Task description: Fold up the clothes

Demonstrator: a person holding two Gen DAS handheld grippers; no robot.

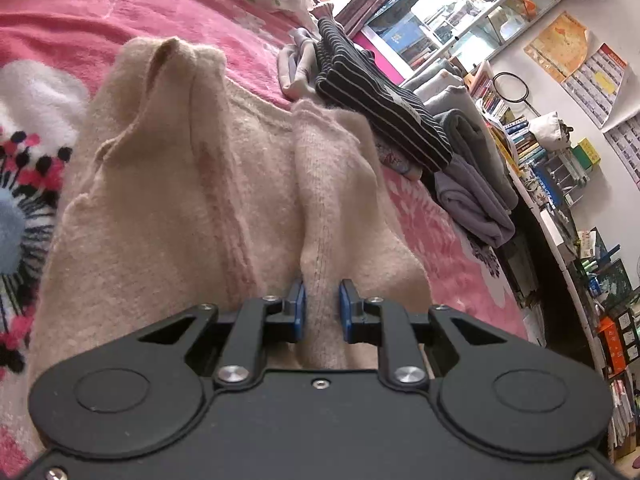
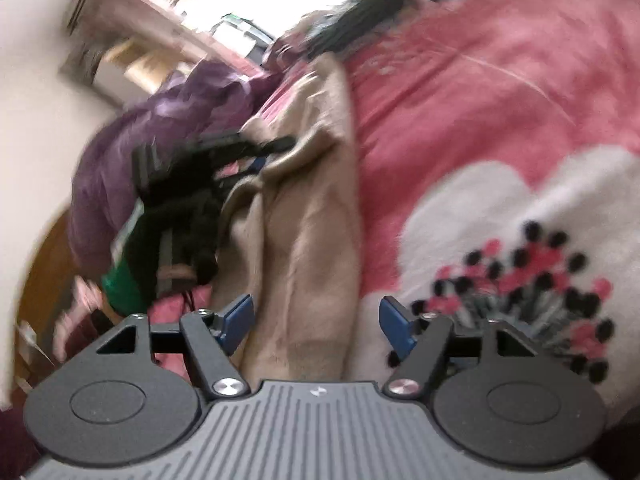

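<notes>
A beige knit sweater [image 1: 180, 184] lies spread on the pink floral blanket [image 1: 80, 20]. My left gripper [image 1: 322, 304] is shut on a raised fold of the sweater, which runs away from the blue pads [image 1: 299, 312] toward the far edge. In the blurred right wrist view the same sweater [image 2: 308, 208] stretches ahead. My right gripper [image 2: 316, 320] hovers open over its near end, with cloth lying between the spread blue fingertips [image 2: 394, 328] but not pinched. The left gripper [image 2: 240, 156] appears there as a dark shape at the sweater's left edge.
A dark striped folded garment [image 1: 372, 96], grey folded clothes [image 1: 476, 168] and a white bundle [image 1: 296, 64] lie along the bed's far right side. Beyond them stand cluttered shelves [image 1: 560, 168]. A purple garment [image 2: 160, 128] sits left of the sweater in the right wrist view.
</notes>
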